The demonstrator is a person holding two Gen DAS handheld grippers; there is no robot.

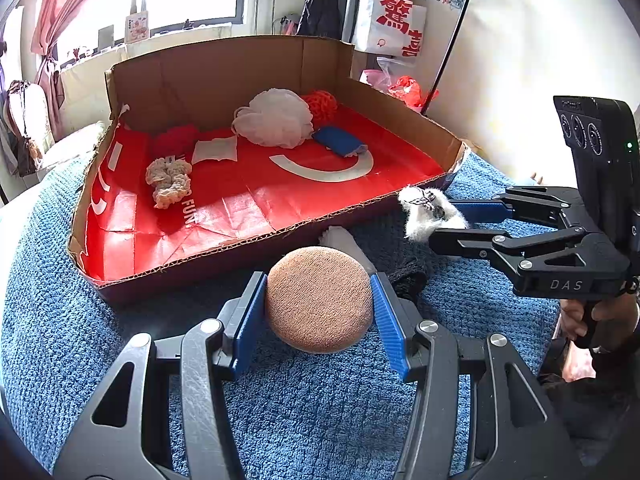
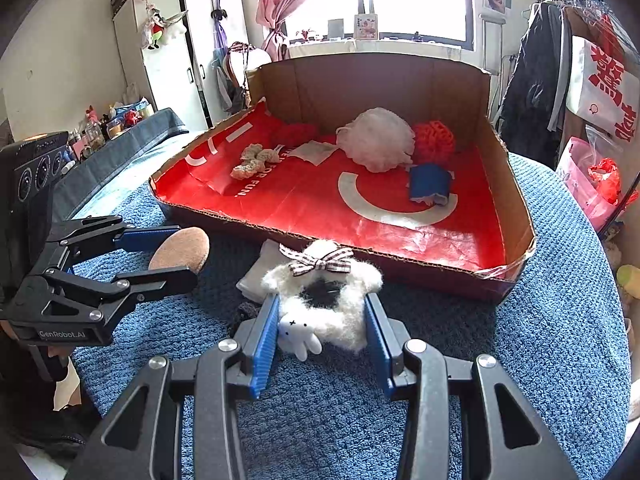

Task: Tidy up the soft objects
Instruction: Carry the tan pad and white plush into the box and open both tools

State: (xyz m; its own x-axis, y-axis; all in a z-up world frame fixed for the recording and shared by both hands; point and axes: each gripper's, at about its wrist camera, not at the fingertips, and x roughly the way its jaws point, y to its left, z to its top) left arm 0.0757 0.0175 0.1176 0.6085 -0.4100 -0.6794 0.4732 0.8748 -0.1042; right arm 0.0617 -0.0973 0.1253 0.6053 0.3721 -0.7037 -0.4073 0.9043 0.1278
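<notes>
My left gripper (image 1: 319,302) is shut on a round tan sponge puff (image 1: 320,298), held above the blue blanket just in front of the cardboard box (image 1: 248,68); the puff also shows in the right wrist view (image 2: 182,249). My right gripper (image 2: 322,322) is shut on a white fluffy plush (image 2: 328,304) with a checked bow and a small bunny charm, also seen in the left wrist view (image 1: 430,212). The red-lined box holds a white bath pouf (image 1: 276,118), an orange mesh ball (image 1: 320,104), a blue sponge (image 1: 340,140), a cream knit piece (image 1: 168,180) and a white cloth (image 1: 214,150).
A white cloth (image 2: 260,270) and a dark sock (image 1: 408,268) lie on the blue blanket (image 1: 280,408) before the box. A clothes rack (image 1: 380,8) with a white bag stands behind, a white wardrobe (image 2: 180,56) at the left.
</notes>
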